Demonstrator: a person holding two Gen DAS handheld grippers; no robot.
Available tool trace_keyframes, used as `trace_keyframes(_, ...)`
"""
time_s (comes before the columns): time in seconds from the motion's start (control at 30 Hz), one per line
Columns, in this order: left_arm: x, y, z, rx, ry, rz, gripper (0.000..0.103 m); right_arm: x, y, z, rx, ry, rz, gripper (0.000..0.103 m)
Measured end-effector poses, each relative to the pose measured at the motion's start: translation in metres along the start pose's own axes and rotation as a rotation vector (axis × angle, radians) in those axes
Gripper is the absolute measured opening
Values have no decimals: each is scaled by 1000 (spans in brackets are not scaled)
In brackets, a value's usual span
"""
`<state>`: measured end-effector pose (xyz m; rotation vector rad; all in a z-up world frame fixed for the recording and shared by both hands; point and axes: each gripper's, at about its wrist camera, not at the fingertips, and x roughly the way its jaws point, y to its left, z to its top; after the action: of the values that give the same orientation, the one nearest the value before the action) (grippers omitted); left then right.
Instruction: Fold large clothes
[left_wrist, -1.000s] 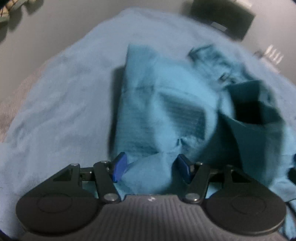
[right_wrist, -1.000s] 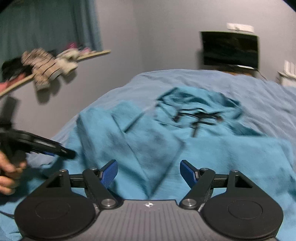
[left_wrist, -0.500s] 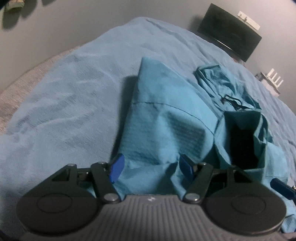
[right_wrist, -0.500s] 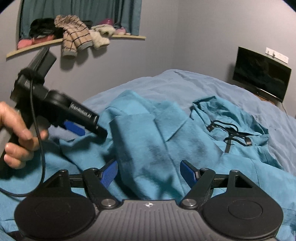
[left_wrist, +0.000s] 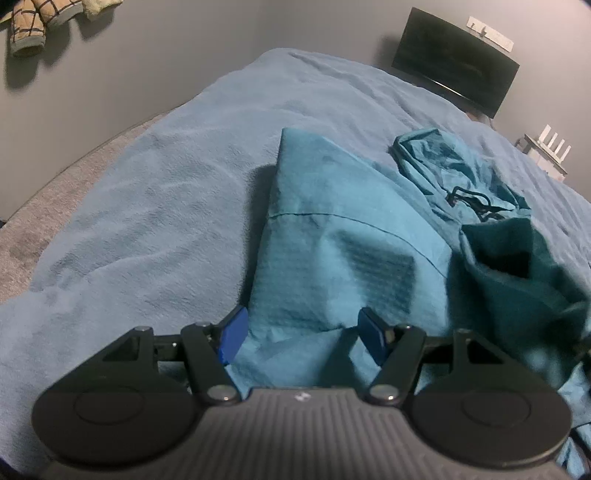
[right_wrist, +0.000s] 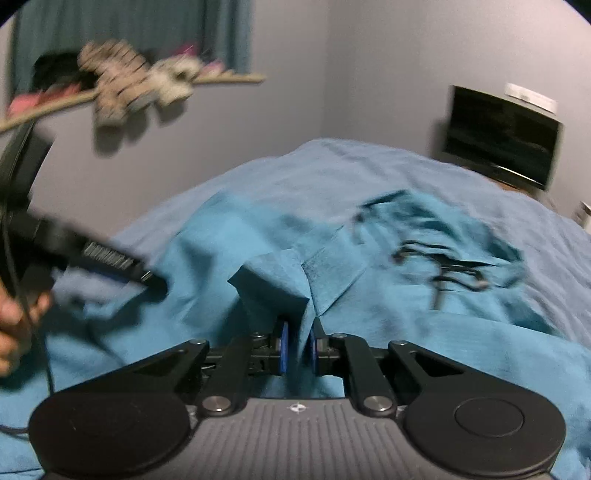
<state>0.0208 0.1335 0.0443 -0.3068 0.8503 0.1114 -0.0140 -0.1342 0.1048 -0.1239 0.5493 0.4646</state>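
A teal hooded jacket (left_wrist: 343, 236) lies partly folded on a blue blanket (left_wrist: 147, 206); its hood with black drawstrings (left_wrist: 472, 199) lies at the far right. My left gripper (left_wrist: 303, 334) is open, its blue fingers on either side of the jacket's near edge. In the right wrist view the jacket (right_wrist: 369, 295) fills the middle and my right gripper (right_wrist: 297, 345) is shut on a raised fold of it. The left gripper (right_wrist: 92, 254) also shows there, blurred, held by a hand at the left.
A dark monitor (left_wrist: 454, 62) stands past the bed's far end, with a white router (left_wrist: 550, 147) to its right. A wall shelf (right_wrist: 122, 88) carries piled clothes. Grey carpet (left_wrist: 26, 221) lies left of the bed.
My right gripper has closed on a fold of the jacket and lifted it; half a second ago it was open. The left gripper stays open at the jacket's near edge.
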Motion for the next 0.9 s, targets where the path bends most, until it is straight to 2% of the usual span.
trace_keyframes(0.17,0,-8,-3,38,0,-6,64,-33,-75,-16,266,-10,-38,16)
trace_keyframes(0.23,0,-11,-5,49,2,-6,64,-43,-103,-31,364,25,-81,31)
trace_keyframes(0.33,1,-13,-6,60,10,4,64,-53,-136,-55,471,66,-114,35)
trace_keyframes(0.43,3,-12,-5,57,15,10,64,-67,-159,-71,556,62,-132,49)
trace_keyframes(0.57,4,-10,-4,54,13,11,64,-84,-175,-73,582,12,-154,59)
trace_keyframes(0.7,5,-10,-5,58,15,14,64,-81,-186,-61,551,0,-114,78)
trace_keyframes(0.87,7,-9,-5,57,19,21,64,-37,-205,-38,530,59,-65,78)
trace_keyframes(0.9,7,-8,-5,56,21,22,64,-29,-208,-36,536,77,-57,74)
